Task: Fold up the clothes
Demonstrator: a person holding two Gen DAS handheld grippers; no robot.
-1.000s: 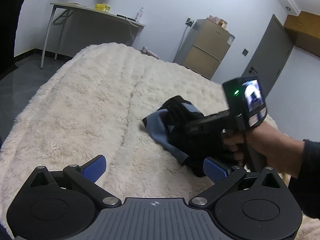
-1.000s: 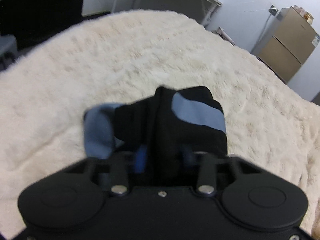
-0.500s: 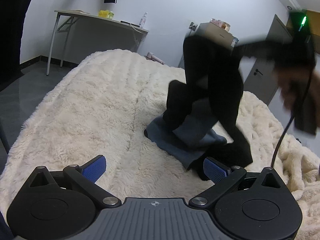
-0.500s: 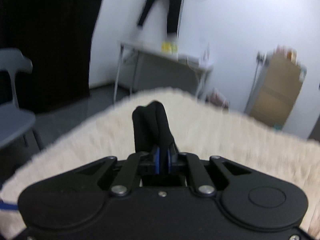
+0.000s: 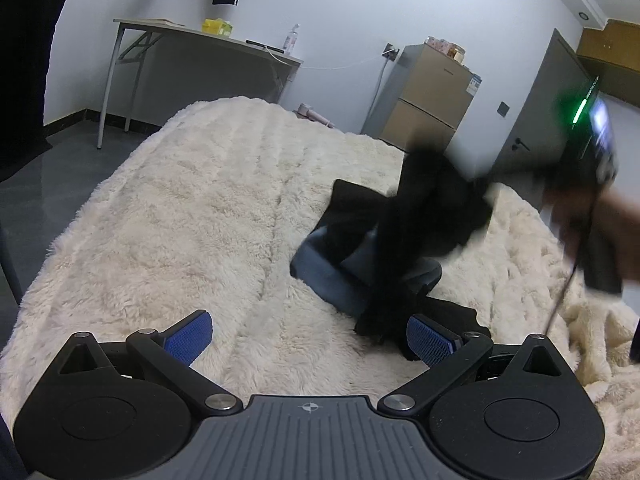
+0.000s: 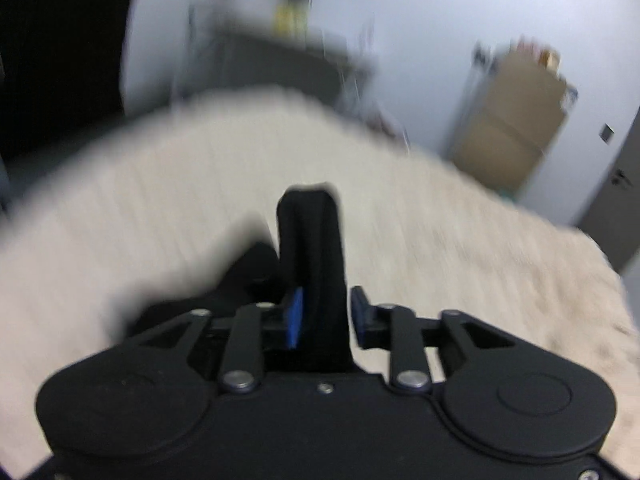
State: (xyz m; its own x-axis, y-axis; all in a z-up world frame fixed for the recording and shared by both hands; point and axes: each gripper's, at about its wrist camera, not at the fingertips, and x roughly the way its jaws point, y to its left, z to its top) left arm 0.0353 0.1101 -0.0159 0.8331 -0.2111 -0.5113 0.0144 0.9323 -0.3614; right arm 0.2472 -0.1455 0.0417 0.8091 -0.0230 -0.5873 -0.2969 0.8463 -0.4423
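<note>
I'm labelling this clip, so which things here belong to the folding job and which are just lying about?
Part of the job:
black and blue garment
right gripper, with black cloth between its fingers
left gripper, open
fluffy blanket

Just lying about:
table
yellow box
bottle
fridge
door

On the bed [image 5: 192, 216] ahead of my left gripper [image 5: 308, 334], the garment [image 5: 384, 240] lies right of centre, partly lifted toward my right gripper [image 6: 325, 314], whose fingers [image 6: 294, 316] flank a fold of it. Behind the bed stand a tabletop [image 5: 208, 38] at left and a fridge [image 5: 432, 96] at right.
</note>
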